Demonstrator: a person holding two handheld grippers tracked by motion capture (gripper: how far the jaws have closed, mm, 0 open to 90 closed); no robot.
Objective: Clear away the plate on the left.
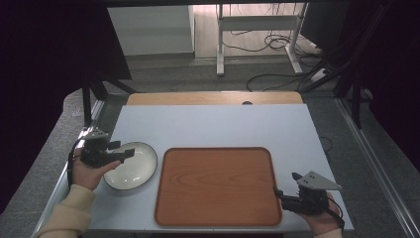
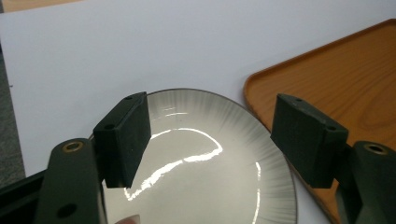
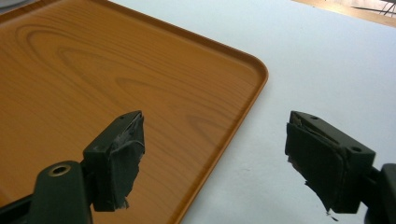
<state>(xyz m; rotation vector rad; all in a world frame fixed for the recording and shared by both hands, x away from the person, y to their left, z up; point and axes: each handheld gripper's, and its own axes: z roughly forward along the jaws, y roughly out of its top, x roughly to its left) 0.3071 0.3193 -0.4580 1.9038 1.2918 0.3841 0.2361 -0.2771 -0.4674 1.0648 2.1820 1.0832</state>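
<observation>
Plate (image 1: 131, 166): it sits on the white table (image 1: 213, 124), just to the left of the wooden tray (image 1: 218, 186).
Left gripper (image 1: 116, 152): its jaws are wide apart over the plate's left rim, and they hold nothing.
Right gripper (image 1: 280, 194): its jaws are wide apart too, over the tray's right edge near the front, and they hold nothing.

Even overhead light, dark surroundings, glare on plate (image 2: 201, 172), sharp focus
</observation>
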